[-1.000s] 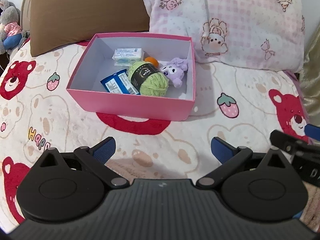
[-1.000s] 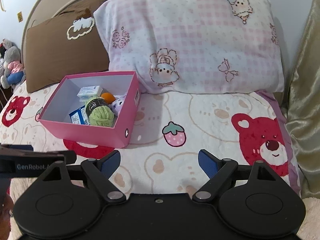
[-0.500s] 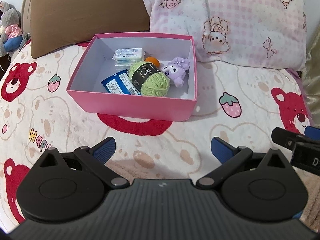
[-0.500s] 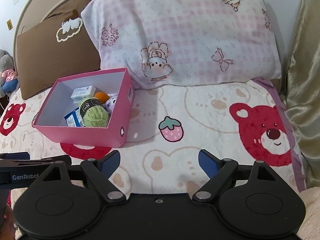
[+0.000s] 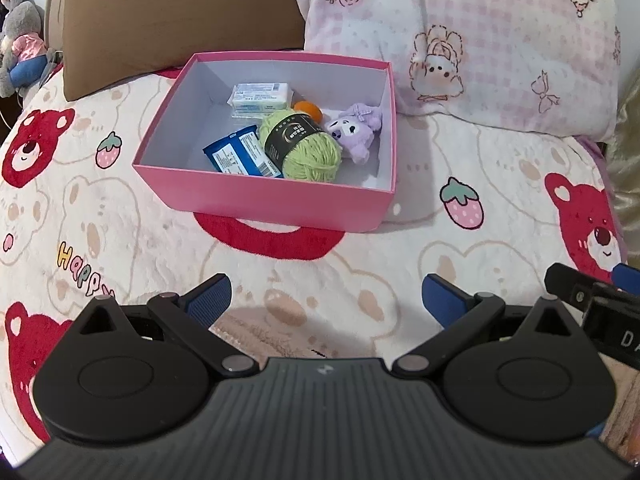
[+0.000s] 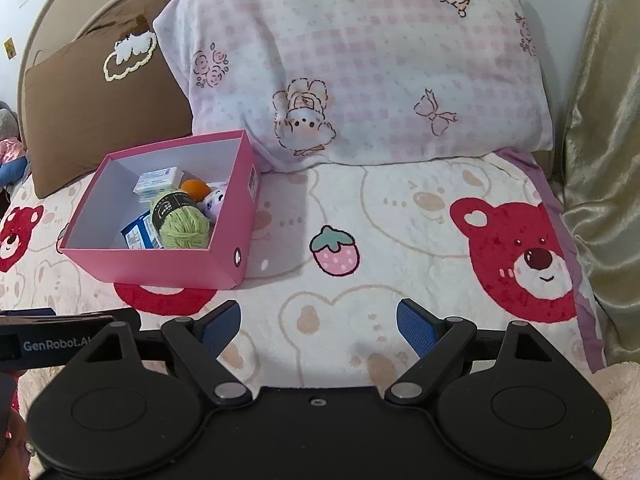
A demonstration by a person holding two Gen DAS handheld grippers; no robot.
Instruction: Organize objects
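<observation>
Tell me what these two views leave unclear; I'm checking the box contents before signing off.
- Orange object: left wrist view, mostly hidden behind the green yarn ball; identity unclear.
- Blue packet: print too small to read; in the right wrist view the pink box wall hides its lower part.
- Grey plush toy: cut off by the left edge.
- White packet: label illegible.

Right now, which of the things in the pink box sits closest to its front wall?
The green yarn ball with the black label. It lies against the pink box's front wall, while the white packet, orange ball and purple plush sit further back.
</observation>
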